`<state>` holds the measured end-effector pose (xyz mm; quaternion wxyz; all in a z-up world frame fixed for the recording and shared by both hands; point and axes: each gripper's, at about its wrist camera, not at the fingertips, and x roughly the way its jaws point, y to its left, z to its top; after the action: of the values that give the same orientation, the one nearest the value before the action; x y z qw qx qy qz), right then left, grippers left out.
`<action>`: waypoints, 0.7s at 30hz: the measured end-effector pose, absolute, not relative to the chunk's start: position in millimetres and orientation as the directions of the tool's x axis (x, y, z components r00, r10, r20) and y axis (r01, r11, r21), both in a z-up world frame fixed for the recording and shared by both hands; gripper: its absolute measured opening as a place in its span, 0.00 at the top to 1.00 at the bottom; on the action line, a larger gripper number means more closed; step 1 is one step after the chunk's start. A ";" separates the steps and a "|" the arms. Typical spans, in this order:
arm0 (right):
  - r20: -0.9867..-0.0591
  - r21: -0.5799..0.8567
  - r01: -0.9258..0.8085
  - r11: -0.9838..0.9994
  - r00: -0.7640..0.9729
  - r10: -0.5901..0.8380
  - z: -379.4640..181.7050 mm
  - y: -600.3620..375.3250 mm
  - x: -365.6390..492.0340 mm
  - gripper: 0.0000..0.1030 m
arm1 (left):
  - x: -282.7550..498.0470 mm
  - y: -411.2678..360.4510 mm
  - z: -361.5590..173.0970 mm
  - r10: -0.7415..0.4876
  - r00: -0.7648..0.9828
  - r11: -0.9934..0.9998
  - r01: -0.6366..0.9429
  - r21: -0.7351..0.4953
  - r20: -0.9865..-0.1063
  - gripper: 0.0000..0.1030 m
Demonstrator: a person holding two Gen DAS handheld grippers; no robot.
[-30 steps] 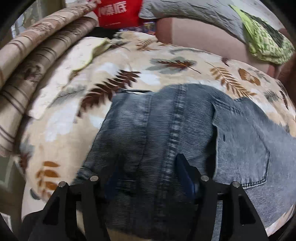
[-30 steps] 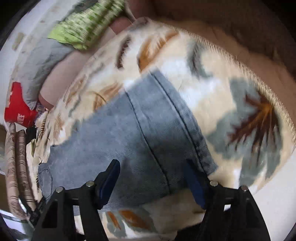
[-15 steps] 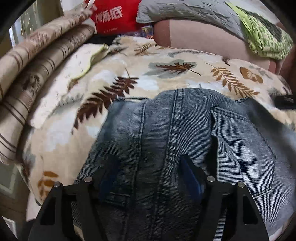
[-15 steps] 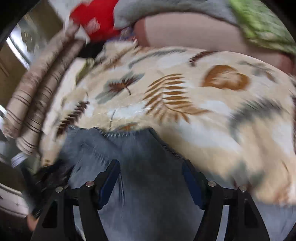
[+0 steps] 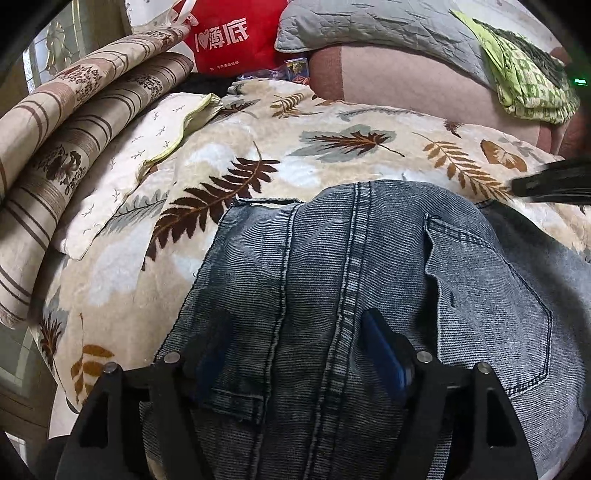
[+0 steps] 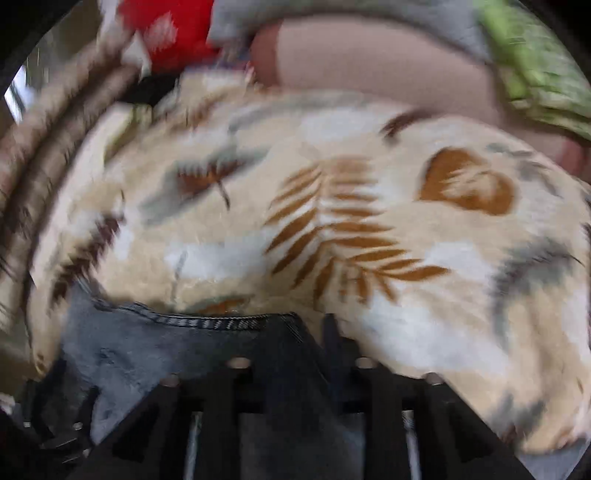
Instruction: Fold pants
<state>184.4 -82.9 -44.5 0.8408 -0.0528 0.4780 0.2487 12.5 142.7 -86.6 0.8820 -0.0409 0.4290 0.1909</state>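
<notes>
Grey-blue denim pants (image 5: 369, 280) lie on a leaf-print blanket (image 5: 332, 155), waistband and back pocket toward me. My left gripper (image 5: 295, 354) is open, its blue-padded fingers (image 5: 384, 354) spread over the seat seam, resting on or just above the fabric. In the blurred right wrist view, my right gripper (image 6: 314, 332) is shut on the hemmed edge of the pants (image 6: 192, 332). The right gripper's body also shows at the right edge of the left wrist view (image 5: 554, 182).
Striped folded cushions (image 5: 66, 122) are stacked on the left. A red bag (image 5: 229, 33), a grey quilted pillow (image 5: 388, 26) and a green patterned cloth (image 5: 528, 81) lie at the back. A pink sofa back (image 5: 406, 85) runs behind the blanket.
My right gripper swung from the leg end toward the waist and closed on the pants' edge. My left gripper stayed open over the seat, shifting slightly.
</notes>
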 end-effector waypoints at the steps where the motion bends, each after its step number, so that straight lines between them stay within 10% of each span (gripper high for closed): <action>1: -0.805 0.176 -0.438 0.882 0.451 0.385 -32.8 -100.9 171.8 0.37 | 12.7 142.7 -86.3 0.304 0.559 0.922 -0.377 0.090 -0.772 0.27; 16: -0.652 0.718 0.150 0.680 0.488 0.580 -108.0 -387.7 45.5 0.36 | 14.6 141.0 -87.4 0.353 0.547 0.907 -0.398 0.135 -0.760 0.19; 21: -0.526 0.774 0.057 0.630 0.612 0.591 -64.6 -423.9 22.1 0.29 | 15.6 142.8 -88.2 0.358 0.540 0.904 -0.405 0.137 -0.762 0.16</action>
<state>22.1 -423.9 -64.6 0.8054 0.3969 0.4079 0.1657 15.6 142.8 -88.2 0.8770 -0.0276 0.4277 0.2174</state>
